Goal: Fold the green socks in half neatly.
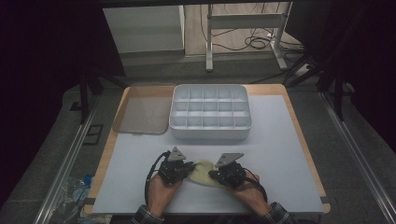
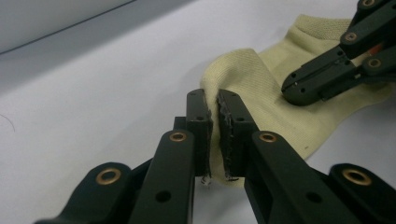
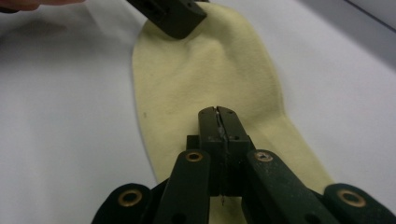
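Two grippers, left gripper [image 2: 215,116] and right gripper [image 3: 219,122], each pinch the sock [image 1: 201,171] lying at the counter's [image 1: 280,140] six o'clock, nothing yet in the tray [image 1: 210,133] at twelve.

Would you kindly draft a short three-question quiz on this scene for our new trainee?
1. True or false: the left gripper has pinched a fold of the yellow sock.
2. What lies left of the divided tray in the high view: A) a flat lid, B) a mug?
3. Fill in: the right gripper has its jaws ____ over the sock.

Key: 1 true; 2 A, the flat lid; 3 closed.
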Demonstrator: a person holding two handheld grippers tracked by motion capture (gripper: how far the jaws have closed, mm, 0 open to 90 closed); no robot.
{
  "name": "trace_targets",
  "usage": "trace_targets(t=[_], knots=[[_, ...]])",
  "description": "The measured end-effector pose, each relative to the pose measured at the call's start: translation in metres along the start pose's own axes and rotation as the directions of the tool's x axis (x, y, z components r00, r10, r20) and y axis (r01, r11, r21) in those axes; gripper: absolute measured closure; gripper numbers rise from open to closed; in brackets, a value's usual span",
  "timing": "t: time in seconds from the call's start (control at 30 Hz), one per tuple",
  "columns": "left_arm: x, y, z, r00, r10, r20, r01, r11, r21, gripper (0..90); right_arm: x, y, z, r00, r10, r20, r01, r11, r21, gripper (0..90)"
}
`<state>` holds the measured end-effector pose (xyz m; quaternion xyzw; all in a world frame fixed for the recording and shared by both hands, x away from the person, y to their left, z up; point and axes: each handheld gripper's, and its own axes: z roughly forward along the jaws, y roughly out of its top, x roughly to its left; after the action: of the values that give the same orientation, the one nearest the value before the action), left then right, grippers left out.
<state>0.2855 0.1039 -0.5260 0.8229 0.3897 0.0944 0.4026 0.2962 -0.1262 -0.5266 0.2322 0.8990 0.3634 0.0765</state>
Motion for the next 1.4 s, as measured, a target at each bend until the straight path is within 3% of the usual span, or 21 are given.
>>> trace_targets(t=[0.7,0.97,1.13,1.27,1.4], knots=[[-0.006,0.001,-0.002,0.9992,0.026,-0.03,-0.026,0.9996,0.012,83.4,0.021,-0.006,-0.004,0.9974,-0.05,-0.051,0.051,0.999,0.013,89.6],[-0.005,0.002,-0.003,0.9996,0.021,-0.02,-0.021,0.9998,0.007,83.4,0.018,-0.008,-0.003,0.997,-0.04,-0.066,0.04,0.999,0.005,89.7],[-0.005,0.003,-0.004,0.9997,0.021,-0.015,-0.021,0.9998,0.005,83.3,0.02,-0.007,-0.004,0.9974,-0.047,-0.054,0.048,0.999,0.007,89.6],[-0.005,0.004,-0.005,0.9998,0.014,-0.011,-0.014,0.9999,0.001,83.3,0.009,-0.004,-0.012,0.9998,-0.012,-0.017,0.011,0.999,-0.041,89.5],[-0.007,0.008,-0.006,0.9998,0.017,-0.006,-0.017,0.9998,-0.004,83.3,-0.005,-0.004,-0.018,0.9988,0.018,0.045,-0.016,0.999,-0.044,89.5]])
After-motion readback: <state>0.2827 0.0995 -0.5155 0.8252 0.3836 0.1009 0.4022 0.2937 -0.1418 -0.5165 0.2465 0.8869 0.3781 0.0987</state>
